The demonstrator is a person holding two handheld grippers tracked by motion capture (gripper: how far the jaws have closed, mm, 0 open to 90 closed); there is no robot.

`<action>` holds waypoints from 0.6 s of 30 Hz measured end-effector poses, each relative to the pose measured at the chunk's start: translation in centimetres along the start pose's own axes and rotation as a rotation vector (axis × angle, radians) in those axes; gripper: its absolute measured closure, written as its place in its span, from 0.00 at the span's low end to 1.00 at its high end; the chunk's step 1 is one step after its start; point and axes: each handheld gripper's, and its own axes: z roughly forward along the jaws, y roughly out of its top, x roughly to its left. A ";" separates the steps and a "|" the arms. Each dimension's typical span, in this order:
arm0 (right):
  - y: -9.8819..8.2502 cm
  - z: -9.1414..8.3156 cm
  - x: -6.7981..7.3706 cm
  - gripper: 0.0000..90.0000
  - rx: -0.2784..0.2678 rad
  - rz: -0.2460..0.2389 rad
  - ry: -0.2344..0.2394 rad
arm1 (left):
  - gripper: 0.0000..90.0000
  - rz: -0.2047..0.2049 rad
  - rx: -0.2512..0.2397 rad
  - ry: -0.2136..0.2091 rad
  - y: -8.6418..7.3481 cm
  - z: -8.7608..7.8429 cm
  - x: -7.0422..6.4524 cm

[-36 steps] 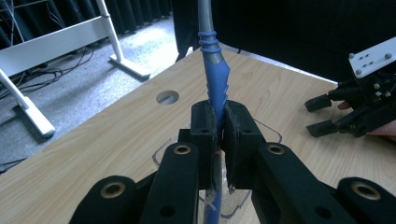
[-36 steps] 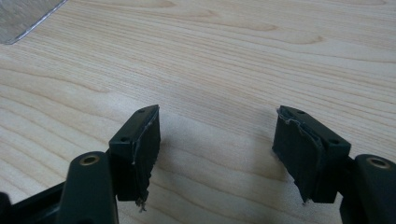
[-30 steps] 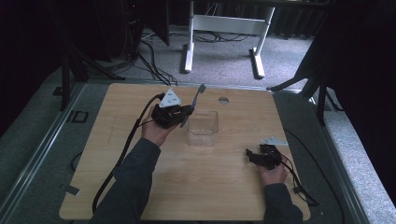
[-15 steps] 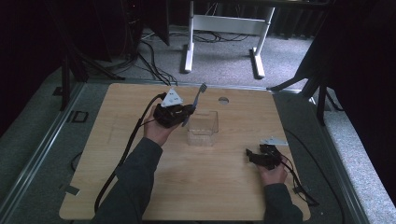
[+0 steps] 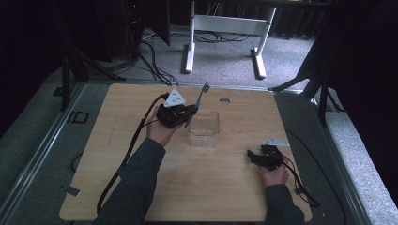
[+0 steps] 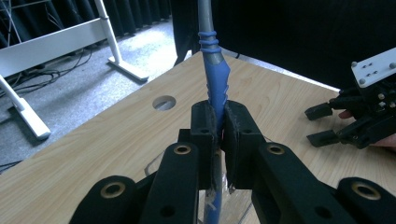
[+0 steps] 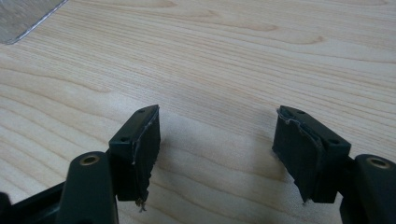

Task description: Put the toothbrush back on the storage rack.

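Observation:
My left gripper is shut on a blue and grey toothbrush, which stands tilted with its head up and away from me. In the left gripper view the pads clamp the blue handle of the toothbrush, whose lower end hangs over a clear plastic box. That box sits on the wooden table just right of the left gripper. My right gripper rests low at the table's right side, jaws open with nothing between them. The right gripper view shows its fingers wide apart over bare wood.
A round hole is cut in the table behind the box. A white desk frame stands on the grey floor beyond the table. Cables trail from both grippers toward the near edge. A corner of the clear box shows at top left.

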 end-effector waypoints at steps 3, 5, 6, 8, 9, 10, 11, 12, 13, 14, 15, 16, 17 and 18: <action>0.0 0.0 0.0 0.35 0.000 -0.001 0.000 | 0.93 0.001 0.002 0.000 0.0 0.0 0.0; 0.0 0.0 0.0 0.35 0.000 -0.001 0.000 | 0.93 0.001 -0.001 0.001 0.0 0.0 0.0; 0.0 0.0 0.0 0.35 0.000 0.000 0.000 | 0.93 0.000 -0.002 0.000 0.0 0.1 0.0; 0.0 0.0 0.0 0.35 0.000 0.000 0.000 | 0.93 0.000 -0.004 -0.001 0.1 0.1 0.0; 0.0 0.0 0.0 0.35 0.000 -0.001 0.000 | 0.93 0.000 -0.004 -0.001 0.1 0.1 0.0; 0.0 0.0 0.0 0.35 0.000 -0.001 0.000 | 0.93 0.002 -0.004 0.000 0.1 0.1 0.0; 0.0 0.0 0.0 0.35 0.000 -0.001 0.000 | 0.93 0.002 -0.005 0.001 0.1 0.2 0.0; 0.0 0.0 0.0 0.35 0.000 -0.001 0.000 | 0.93 0.002 -0.003 0.001 0.1 0.2 0.0; 0.0 0.0 0.0 0.35 0.000 -0.001 0.001 | 0.93 0.002 -0.002 0.002 0.1 0.2 0.0; 0.0 0.0 0.0 0.35 0.000 -0.001 0.001 | 0.93 0.002 -0.003 0.003 0.1 0.2 0.0; 0.0 0.0 0.0 0.35 0.000 -0.002 0.001 | 0.93 0.003 -0.004 0.003 0.2 0.2 0.0; 0.0 0.0 0.0 0.35 0.000 -0.001 0.001 | 0.93 0.004 -0.007 0.001 0.2 0.2 0.0; 0.0 0.0 0.0 0.35 0.000 -0.001 0.001 | 0.93 0.005 -0.008 0.001 0.3 0.2 0.0; 0.0 0.0 0.0 0.35 0.000 -0.001 0.001 | 0.93 0.005 -0.010 0.002 0.4 0.3 0.0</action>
